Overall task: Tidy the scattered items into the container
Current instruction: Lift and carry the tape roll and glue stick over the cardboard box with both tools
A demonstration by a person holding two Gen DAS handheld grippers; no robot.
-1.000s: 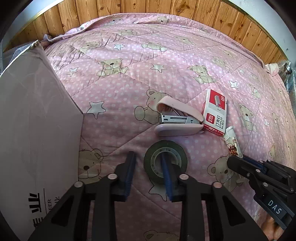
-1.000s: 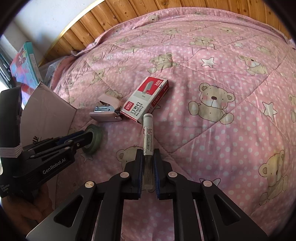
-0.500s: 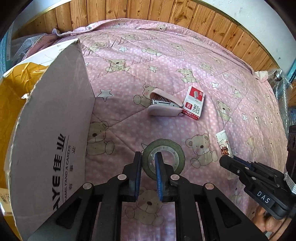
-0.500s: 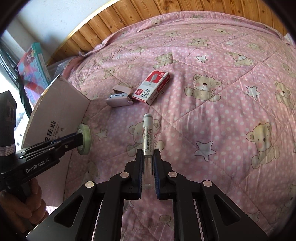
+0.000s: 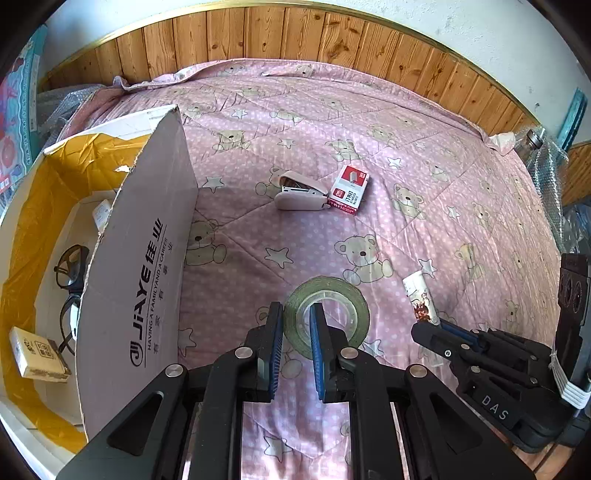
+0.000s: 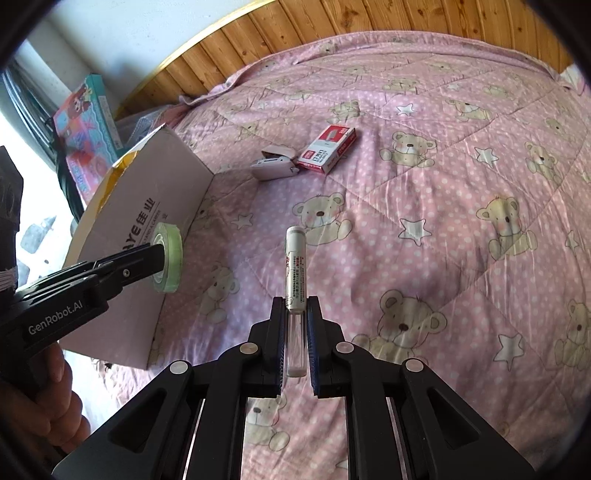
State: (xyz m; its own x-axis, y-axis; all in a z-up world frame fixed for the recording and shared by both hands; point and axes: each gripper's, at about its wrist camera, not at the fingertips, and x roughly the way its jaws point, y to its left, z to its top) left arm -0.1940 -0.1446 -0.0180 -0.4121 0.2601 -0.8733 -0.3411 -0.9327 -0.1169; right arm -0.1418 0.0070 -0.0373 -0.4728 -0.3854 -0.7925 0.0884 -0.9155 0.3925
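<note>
Above the bed (image 5: 424, 147), you carry a load in each gripper. Your left gripper (image 5: 295, 325) pinches the tape (image 5: 347, 306) through its rim, one finger inside the core and one outside, the roll lifted off the quilt. Your right gripper (image 6: 295, 317) is pressed shut on the pen (image 6: 295, 266), which points away toward 12 o'clock in the right wrist view.

The step in hand looks like the carry to the box (image 5: 144, 280). It stands open at 9 o'clock in the left wrist view, its printed flap upright between the tape and the yellow-lined inside, where glasses (image 5: 70, 266) and a small packet (image 5: 37, 354) already lie. The next move calls for lifting the tape over that flap's edge before you spread the fingers; the pen then follows, and you need to keep the two grippers from crossing at the opening.

Two items wait on the quilt at 12 o'clock, touching each other: the stapler (image 5: 299, 194) and the red staple box (image 5: 349, 190).

The bed is soft and quilted, pink with bears and stars, so things sit slightly sunk. Wood panelling (image 5: 295, 33) backs it, with a white wall above.
</note>
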